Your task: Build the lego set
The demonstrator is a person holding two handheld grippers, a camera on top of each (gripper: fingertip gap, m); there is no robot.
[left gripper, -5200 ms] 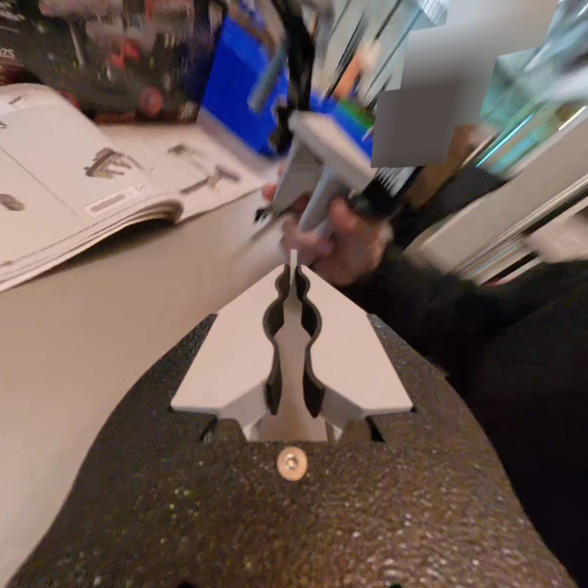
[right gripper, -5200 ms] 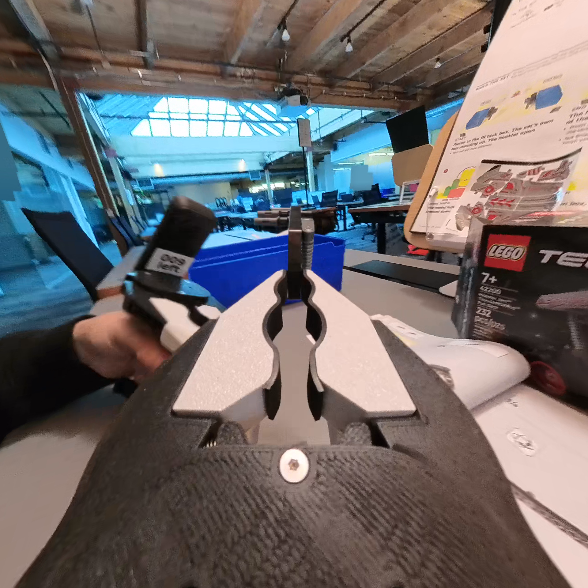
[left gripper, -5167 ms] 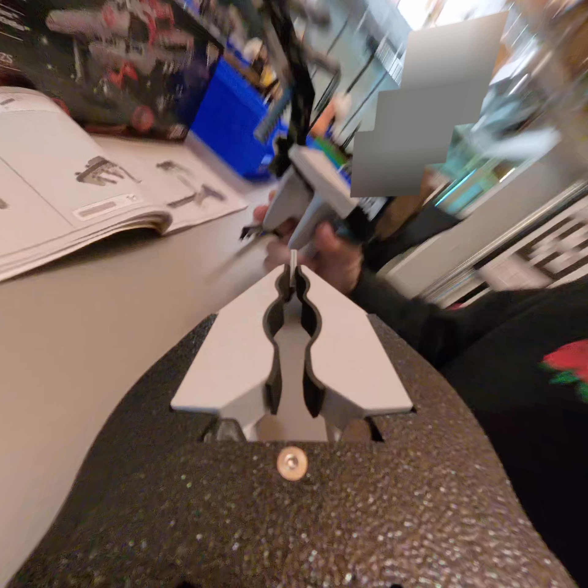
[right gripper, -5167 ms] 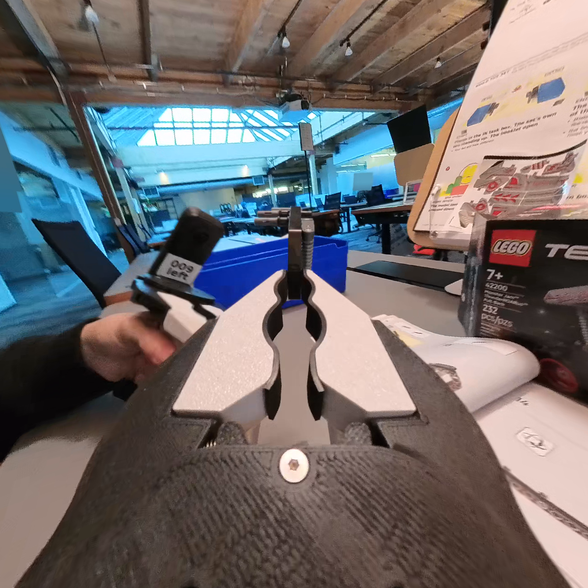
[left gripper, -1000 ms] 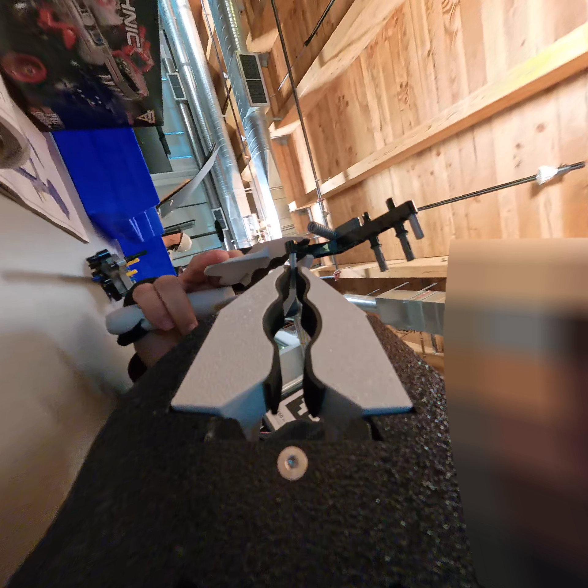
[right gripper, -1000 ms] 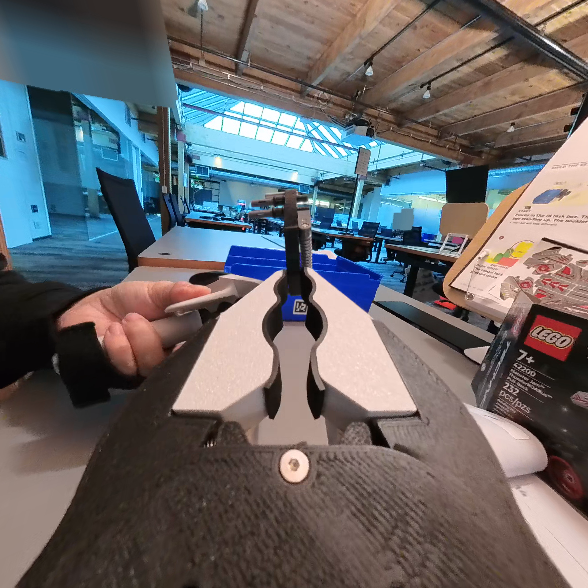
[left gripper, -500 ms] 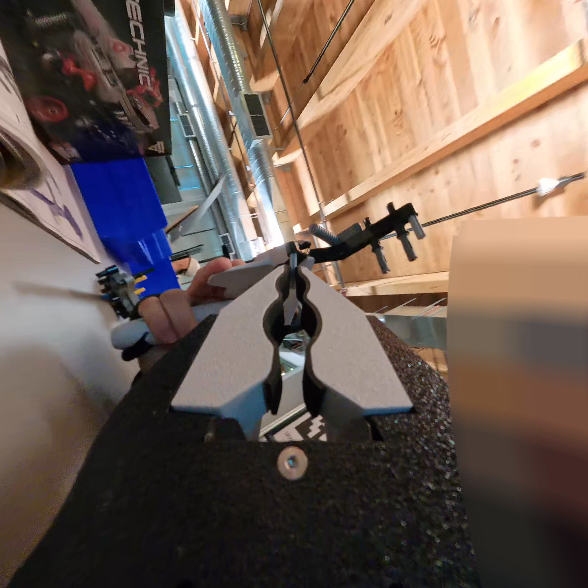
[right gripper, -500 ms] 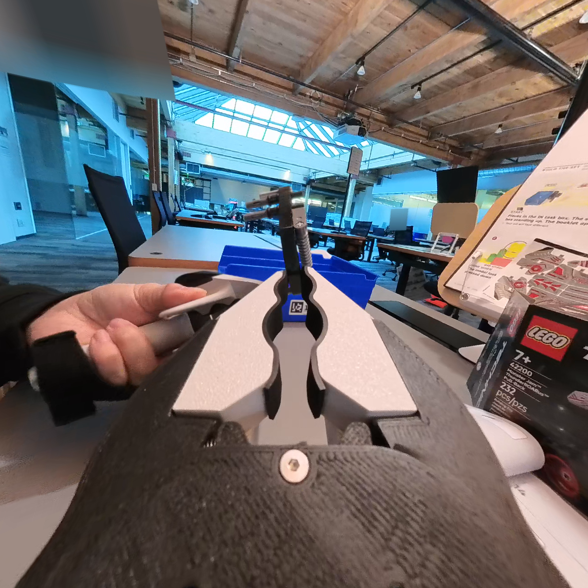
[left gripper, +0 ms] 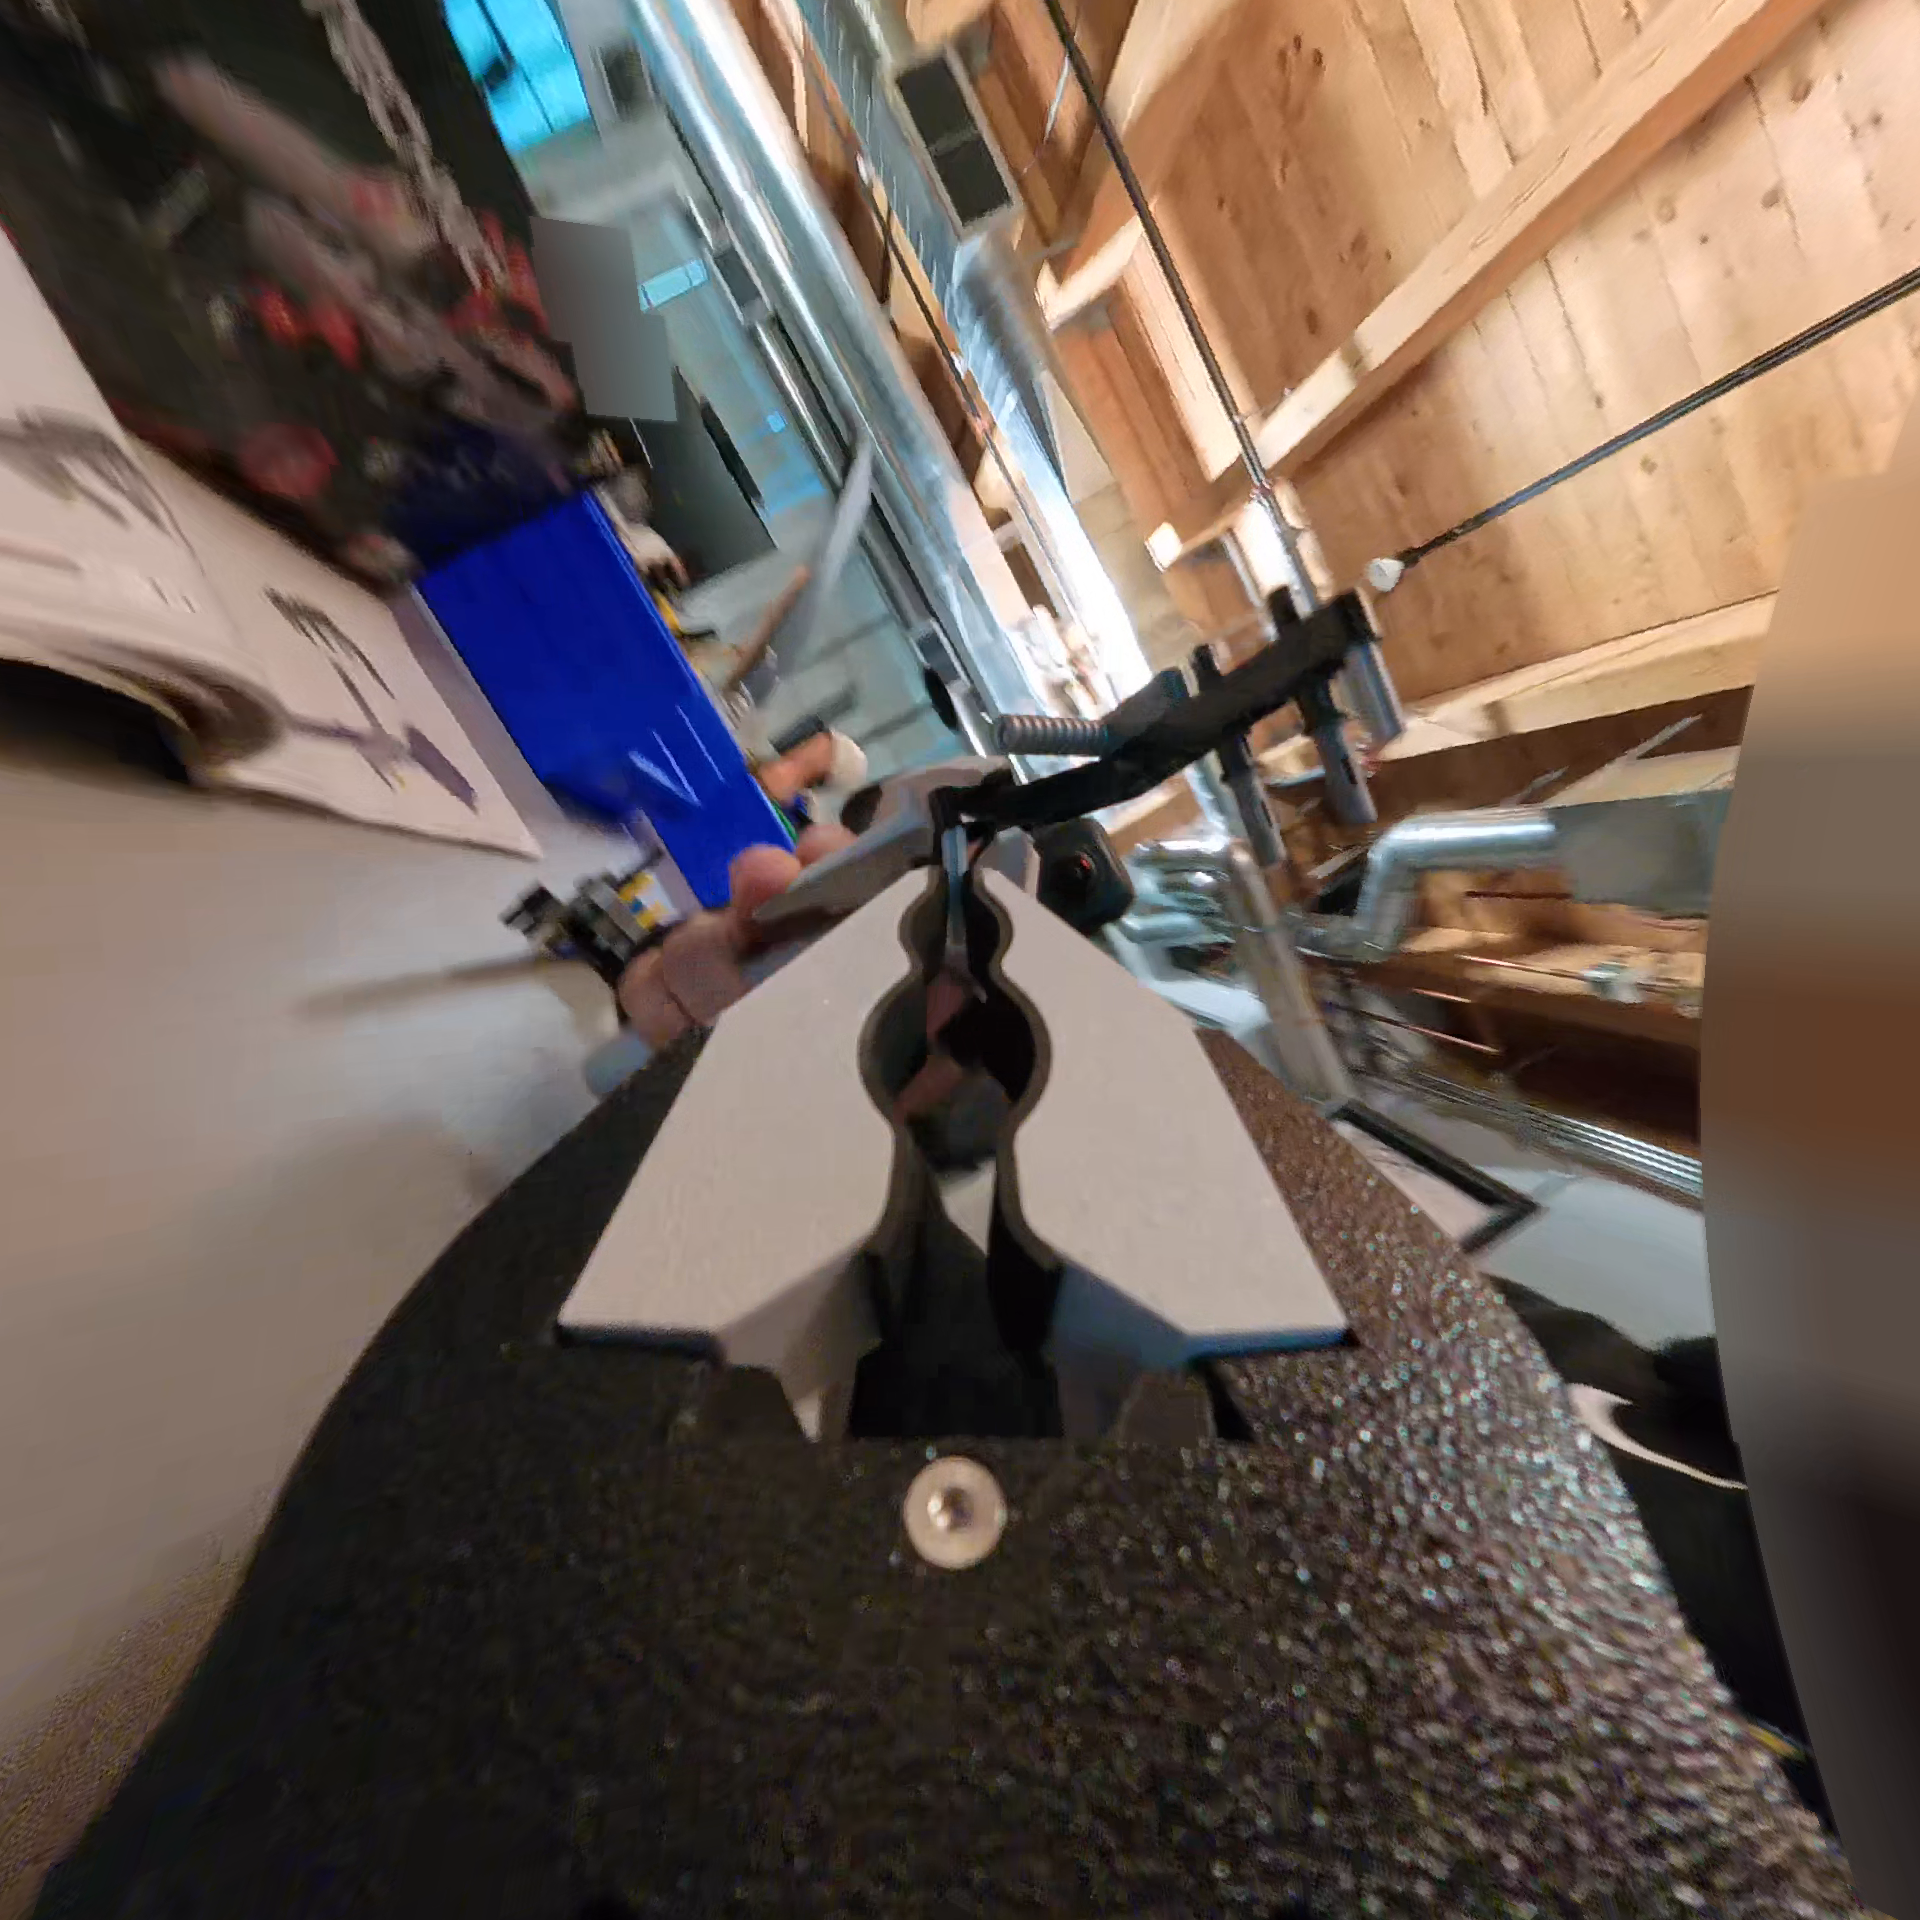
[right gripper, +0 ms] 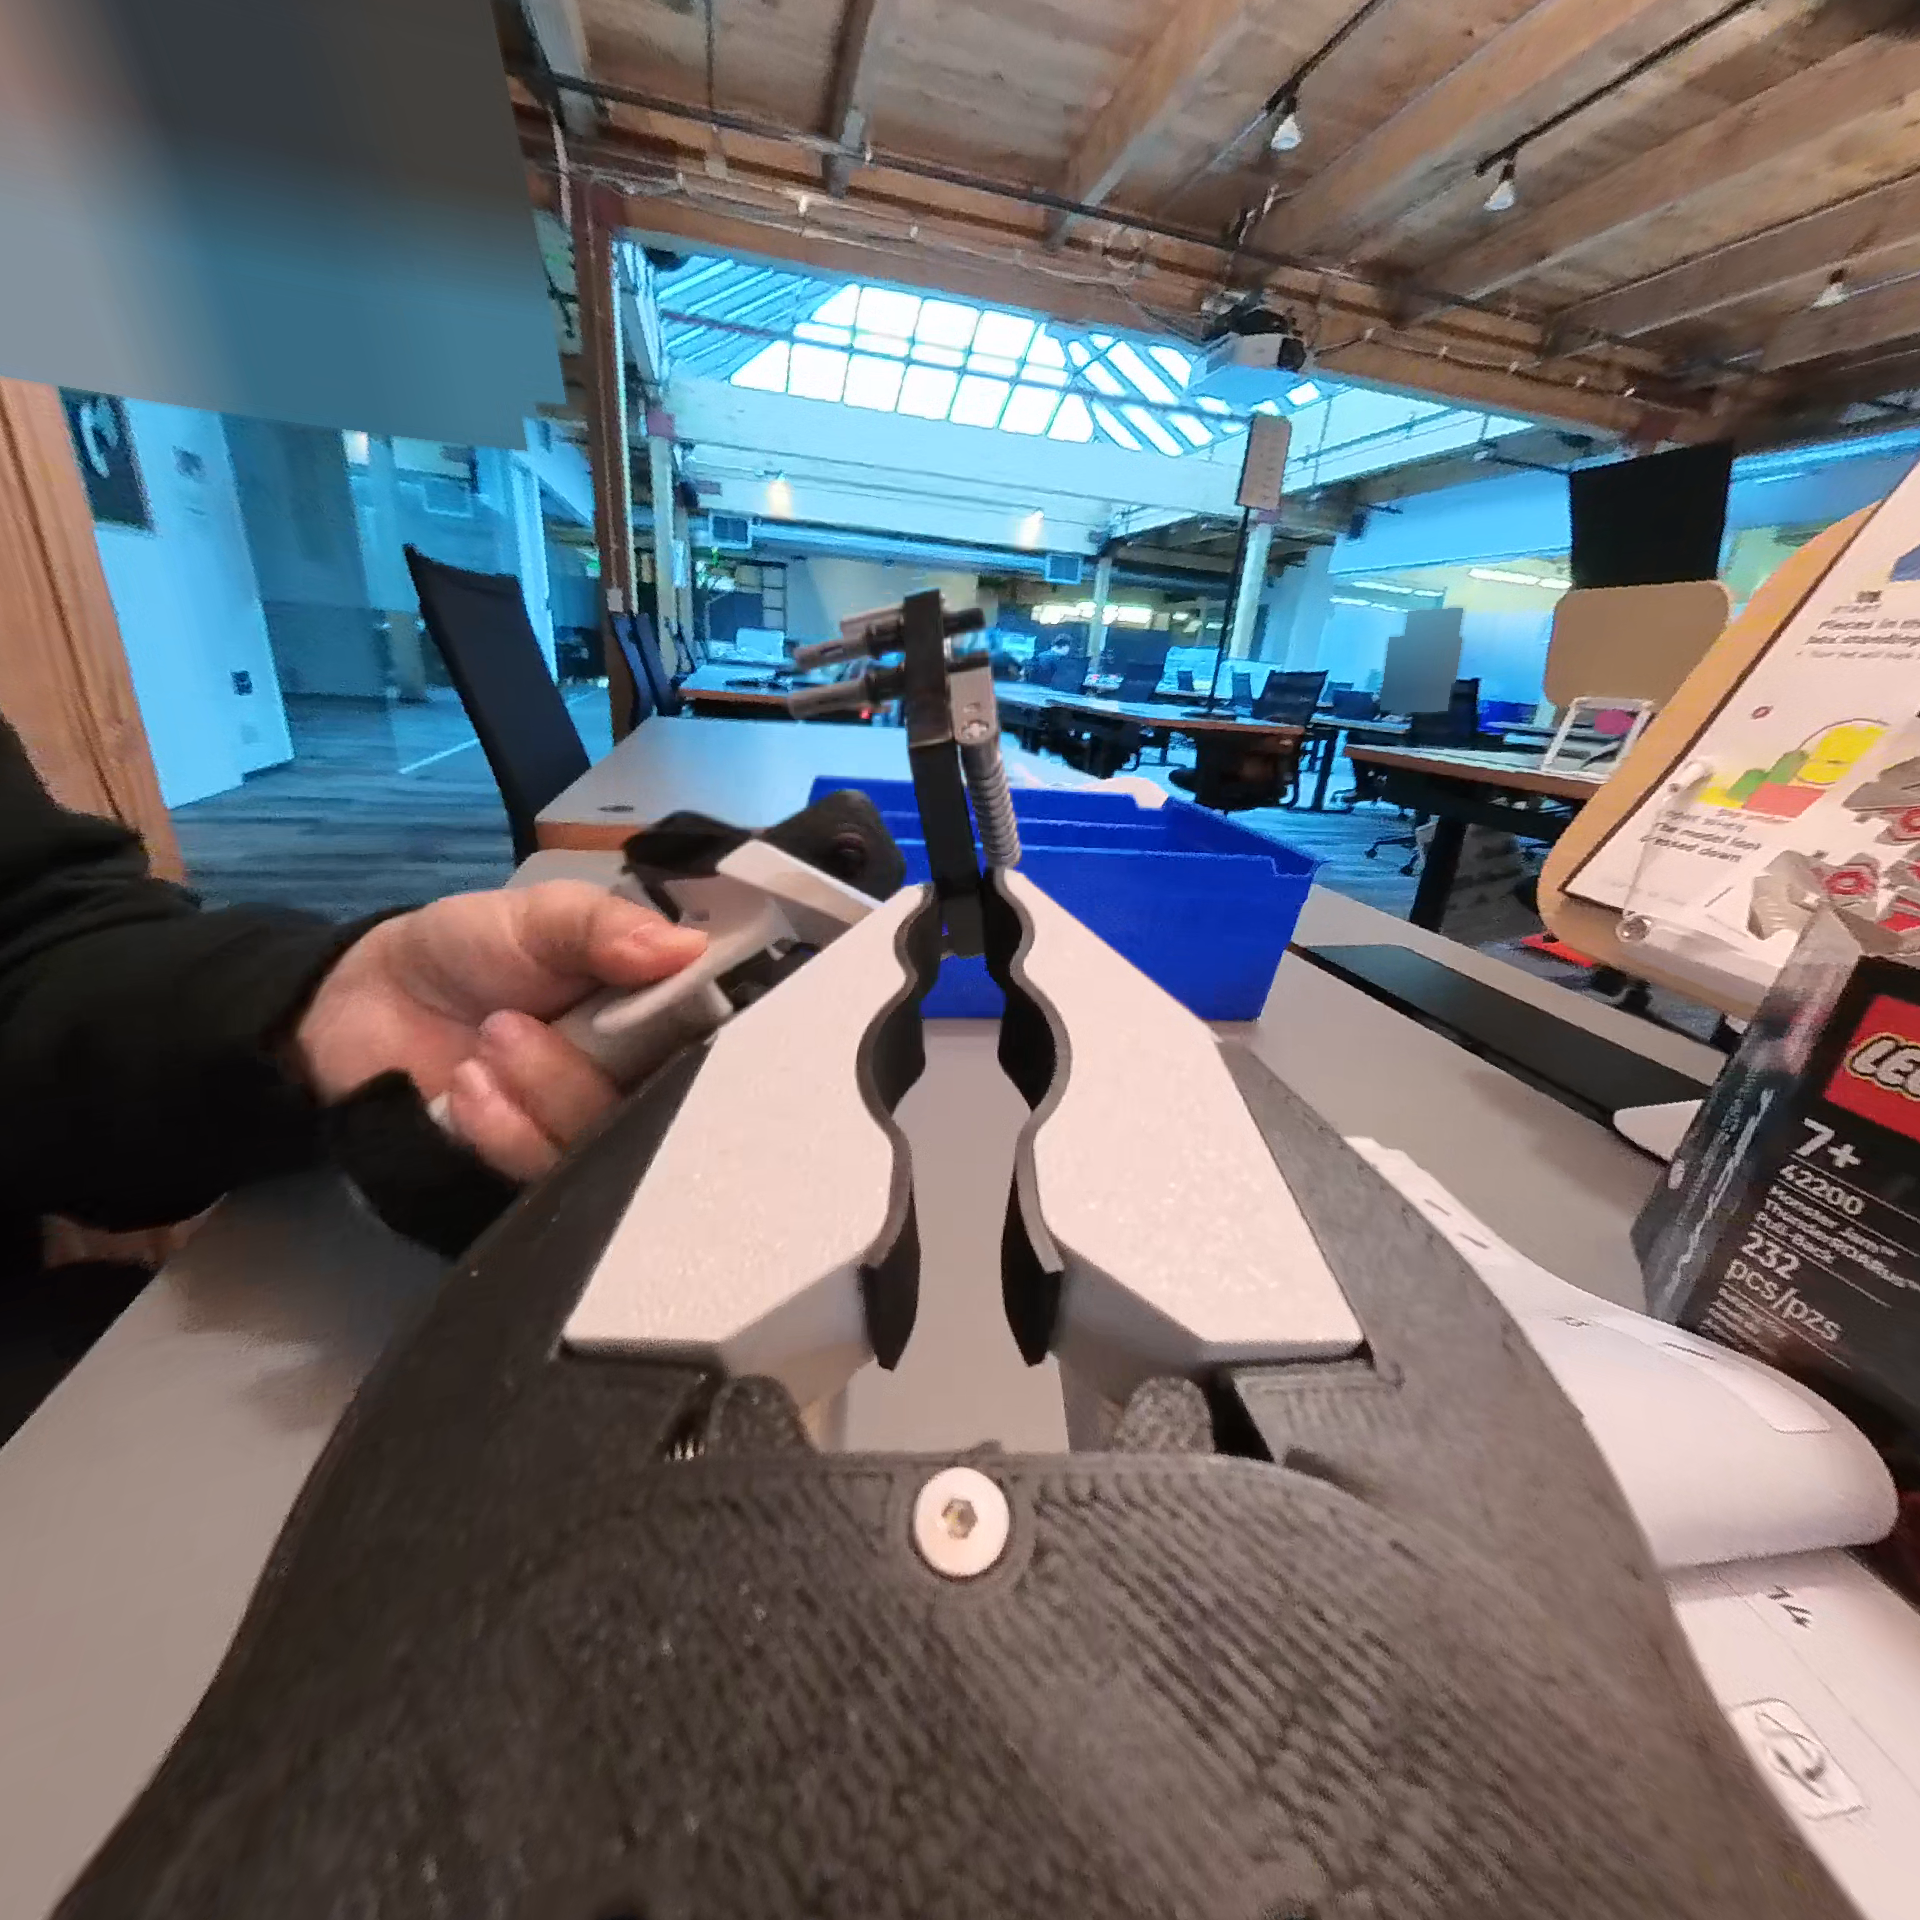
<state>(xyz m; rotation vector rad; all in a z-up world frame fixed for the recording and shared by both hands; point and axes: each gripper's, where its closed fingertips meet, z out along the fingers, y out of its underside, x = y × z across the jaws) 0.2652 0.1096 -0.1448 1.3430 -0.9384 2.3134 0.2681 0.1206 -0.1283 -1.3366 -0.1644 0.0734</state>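
My right gripper [right gripper: 961, 909] is shut on the lower end of a black lego beam assembly [right gripper: 928, 727], which carries a grey spring and several pins and stands up from the tips. The left wrist view shows the same assembly [left gripper: 1195, 707] reaching right from the right gripper's fingers [left gripper: 873, 831]. My left gripper [left gripper: 954, 883] is shut on a thin dark lego piece, with its tips right at the base of the assembly. A hand holds the left gripper [right gripper: 748, 914] just left of the right gripper's tips; their tips almost touch.
A blue bin [right gripper: 1091, 914] stands behind on the grey table [right gripper: 208, 1455]. The lego box [right gripper: 1818, 1174] and open instruction booklet [right gripper: 1610, 1455] are at right, with a sign board [right gripper: 1766, 727] behind. A small lego sub-assembly [left gripper: 603, 914] lies on the table near the bin. The tips of both grippers are at nearly the same place.
Both grippers have risen from the table and come together. In the last second the left gripper has tilted and closed in on the base of the assembly. The right gripper has kept its hold.
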